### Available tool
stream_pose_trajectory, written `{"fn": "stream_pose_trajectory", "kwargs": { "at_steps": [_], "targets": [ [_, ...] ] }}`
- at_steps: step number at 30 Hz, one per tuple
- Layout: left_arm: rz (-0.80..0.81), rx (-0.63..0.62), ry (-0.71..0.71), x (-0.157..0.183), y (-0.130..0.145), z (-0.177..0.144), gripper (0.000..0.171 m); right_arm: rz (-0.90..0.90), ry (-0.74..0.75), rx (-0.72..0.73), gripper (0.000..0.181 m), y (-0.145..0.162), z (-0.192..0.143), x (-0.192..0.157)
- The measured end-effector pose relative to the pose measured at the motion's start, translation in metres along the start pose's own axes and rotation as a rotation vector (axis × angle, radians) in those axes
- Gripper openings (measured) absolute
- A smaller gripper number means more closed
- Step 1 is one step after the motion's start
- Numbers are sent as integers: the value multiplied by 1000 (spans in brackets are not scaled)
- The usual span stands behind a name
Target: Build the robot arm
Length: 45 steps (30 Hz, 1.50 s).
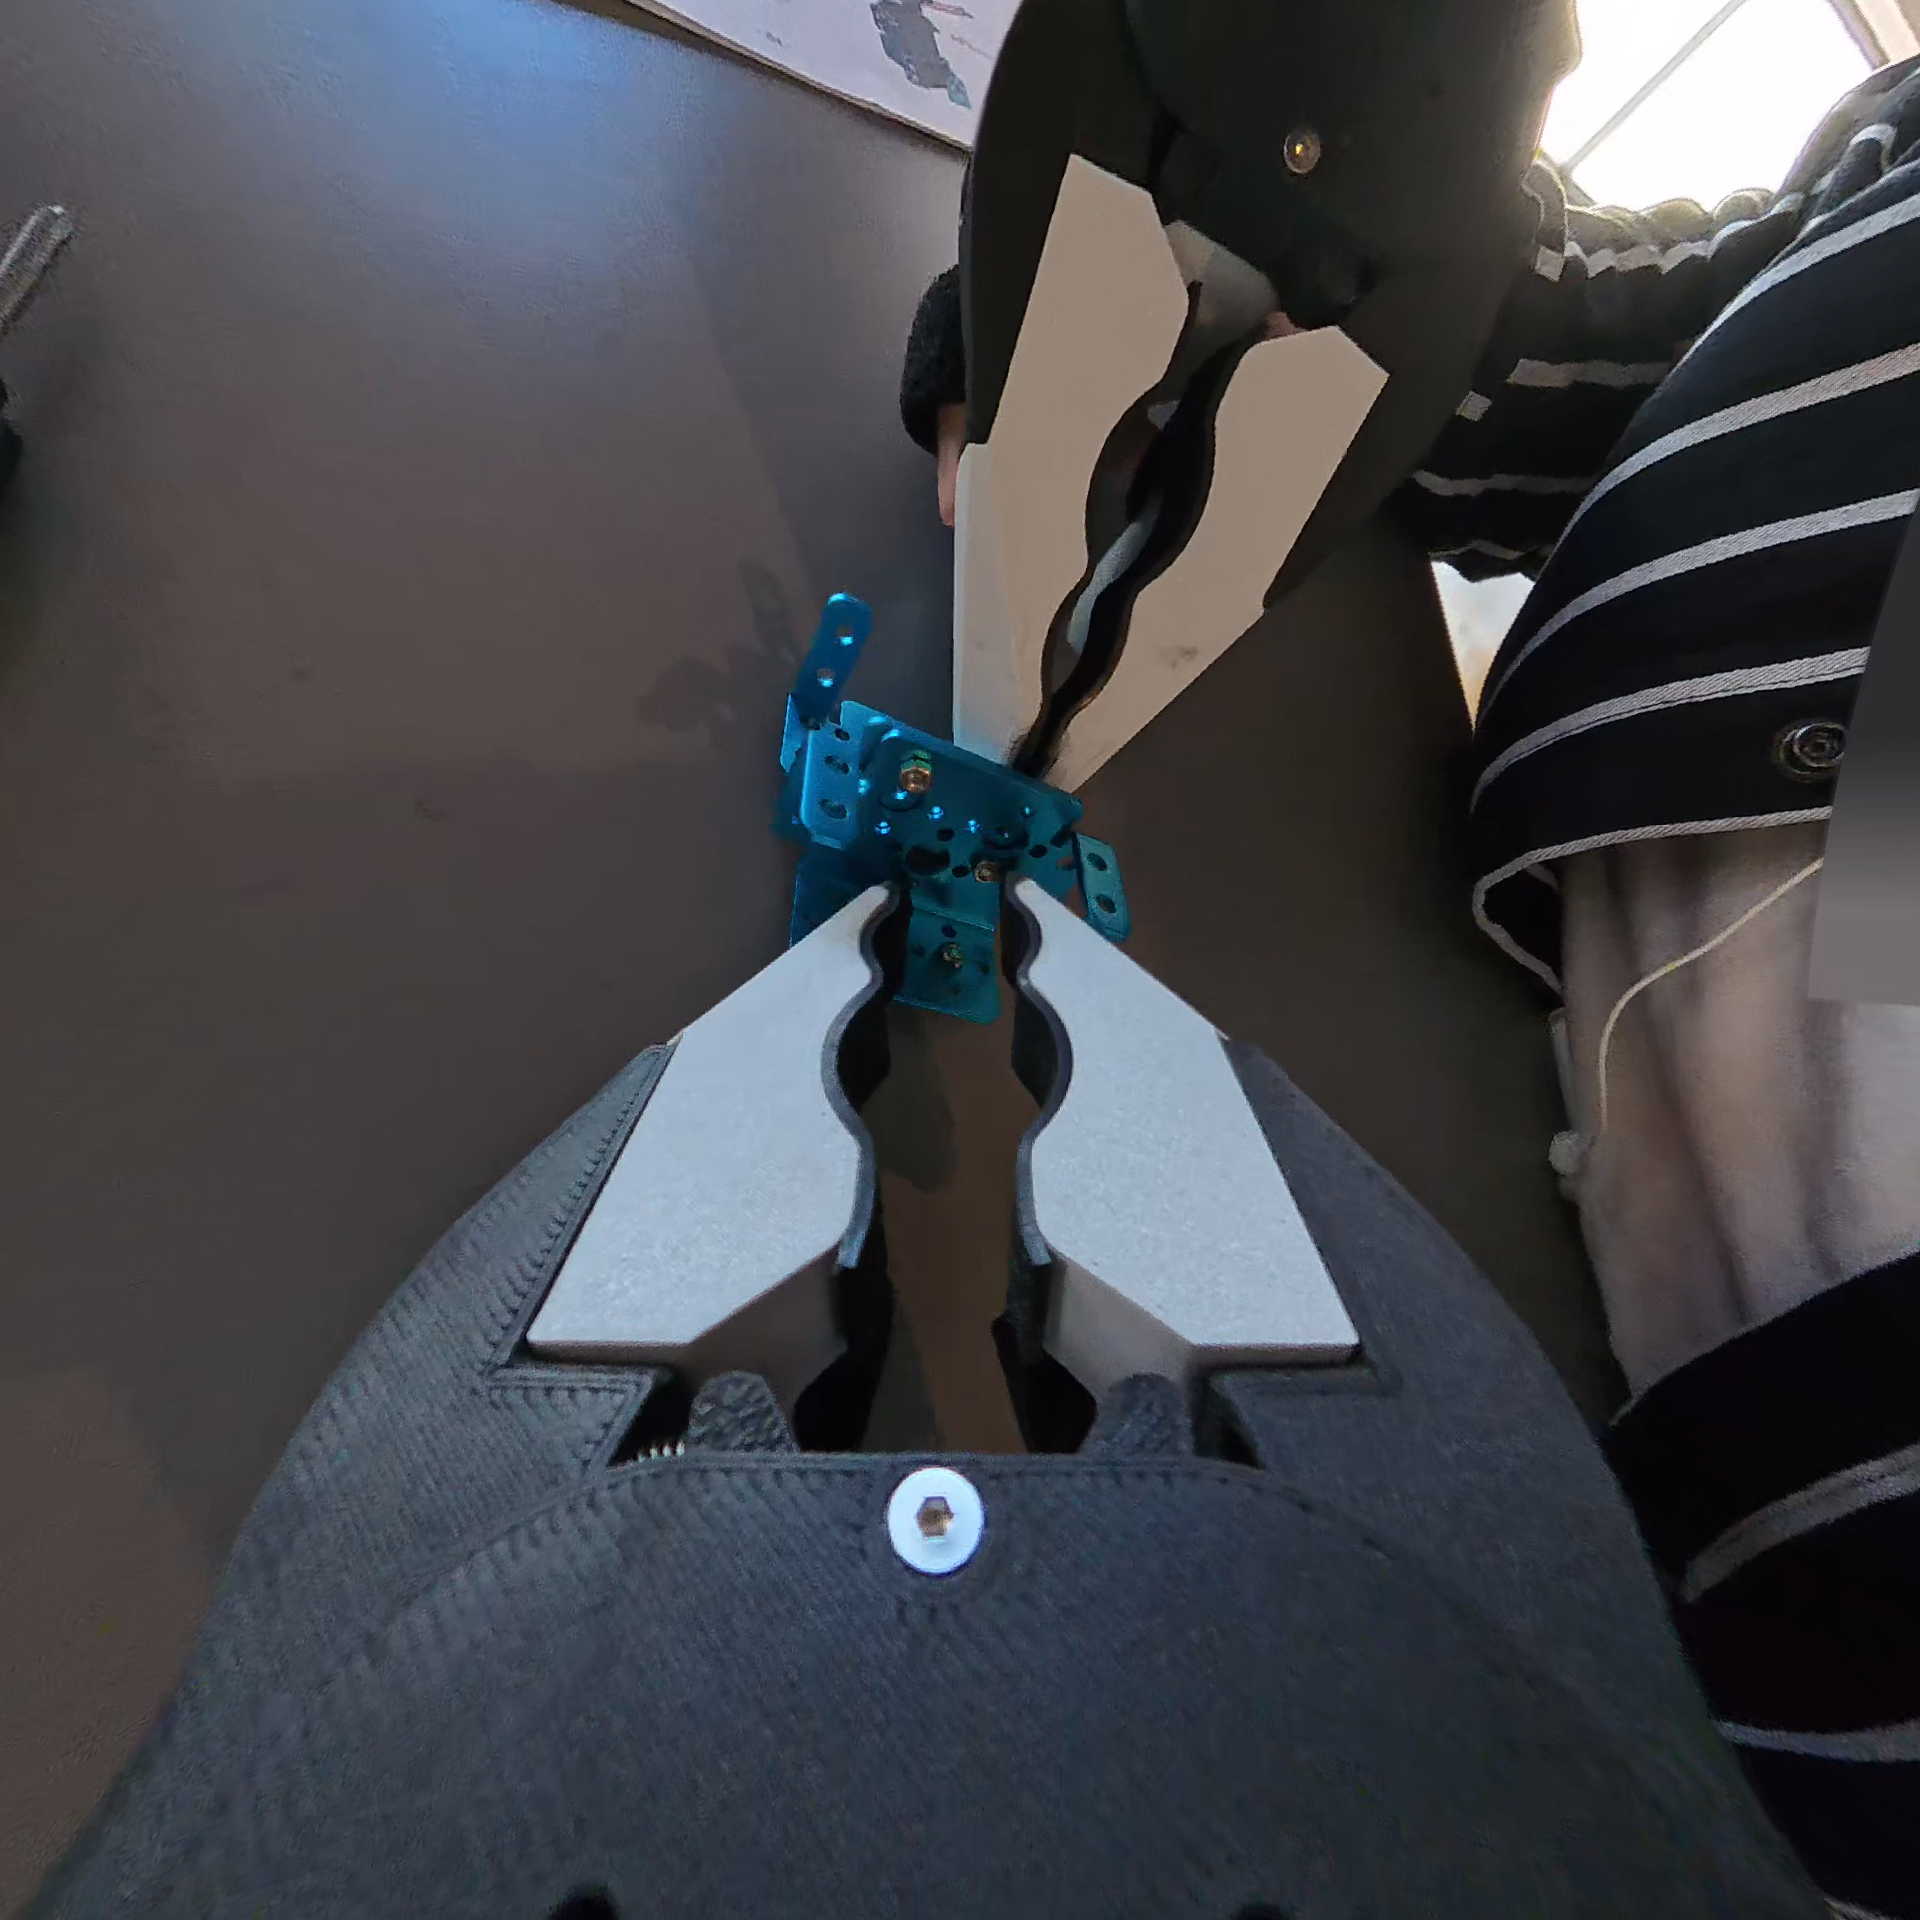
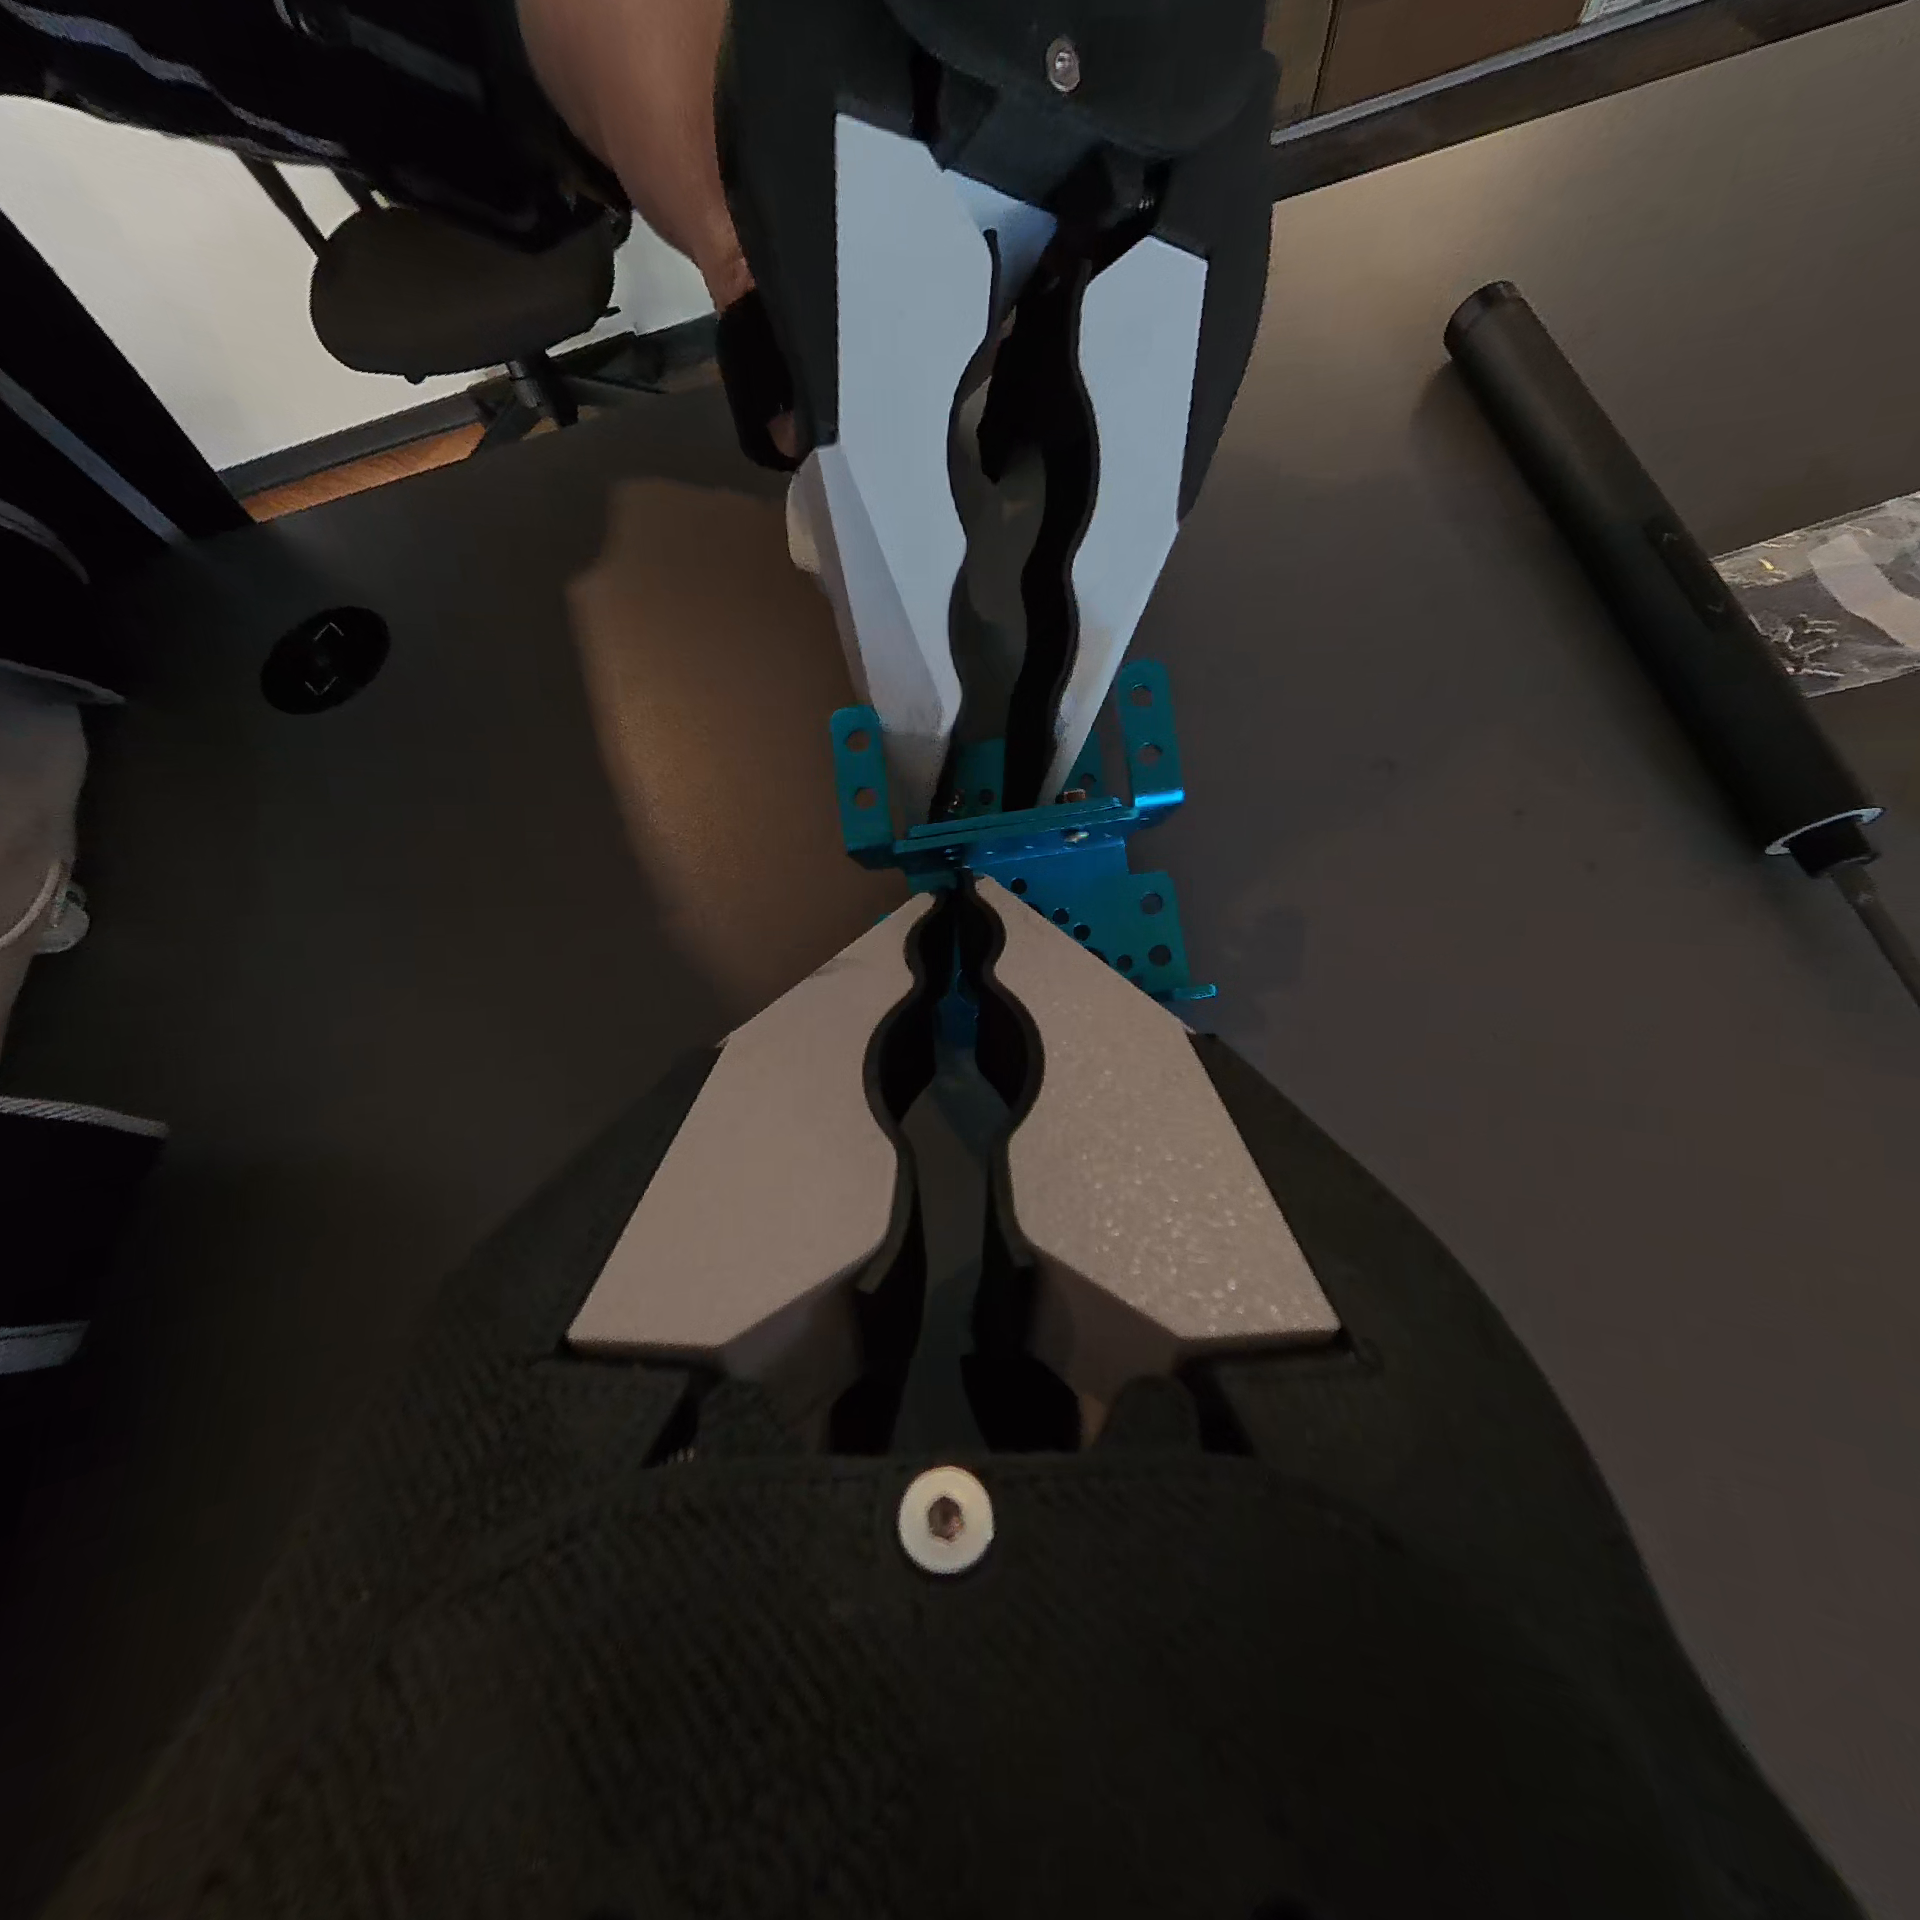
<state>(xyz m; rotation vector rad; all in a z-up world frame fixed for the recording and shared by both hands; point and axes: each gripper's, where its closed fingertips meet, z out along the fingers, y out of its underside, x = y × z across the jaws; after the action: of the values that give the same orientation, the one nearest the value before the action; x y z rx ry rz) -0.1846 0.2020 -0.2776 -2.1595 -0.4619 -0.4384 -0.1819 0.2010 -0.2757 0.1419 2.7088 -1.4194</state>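
A: Start on your left. What has your left gripper [image 1: 951, 899] got?

B: Its fingers are spread a little and pinch a plate of the blue metal bracket assembly [image 1: 925, 831], which sits between the two tips over the dark table [image 1: 416, 727]. The plate fills the gap, and brass screws show on its face.

A: And farther left in that view?

B: Only a thin grey object [image 1: 31, 260] at the table's edge, too blurred to tell what it is.

A: Now move right.

B: Your right gripper [image 2: 961, 894] meets the same bracket from the opposite side. Its tips are pressed nearly together on a thin edge of the blue metal. In the left wrist view it comes down from above onto the far end of the assembly [image 1: 1044, 753].

A: So where's the bracket?

B: Held between your two grippers, just above the table; I can't tell whether it touches the surface.

A: Anything to the right?

B: A black cylindrical tool [image 2: 1652, 582] lies on the table, well apart, with a clear plastic bag [image 2: 1829, 603] beyond it.
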Motion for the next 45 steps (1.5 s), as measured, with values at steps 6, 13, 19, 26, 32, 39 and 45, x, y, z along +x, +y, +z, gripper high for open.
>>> {"fn": "stream_pose_trajectory", "kwargs": {
  "at_steps": [6,13,19,26,32,39,45],
  "targets": [
    [-59,53,24,0,-4,-3,19,-5,6,0,0,0,0,0],
    [-10,6,-37,-2,-1,-1,18,-6,9,0,0,0,0,1],
    [7,-23,-41,-1,3,0,8,-2,8,0,0,0,0,1],
    [-24,-41,-9,2,5,-1,5,-5,9,-1,0,0,1,1],
    [-259,51,147,7,-1,-3,8,-8,9,-2,0,0,1,0],
    [-243,48,141,7,-3,-2,4,-7,7,-2,0,0,1,0],
    [-27,7,9,6,-2,-2,4,-1,5,-2,0,0,1,1]
  ]
}}
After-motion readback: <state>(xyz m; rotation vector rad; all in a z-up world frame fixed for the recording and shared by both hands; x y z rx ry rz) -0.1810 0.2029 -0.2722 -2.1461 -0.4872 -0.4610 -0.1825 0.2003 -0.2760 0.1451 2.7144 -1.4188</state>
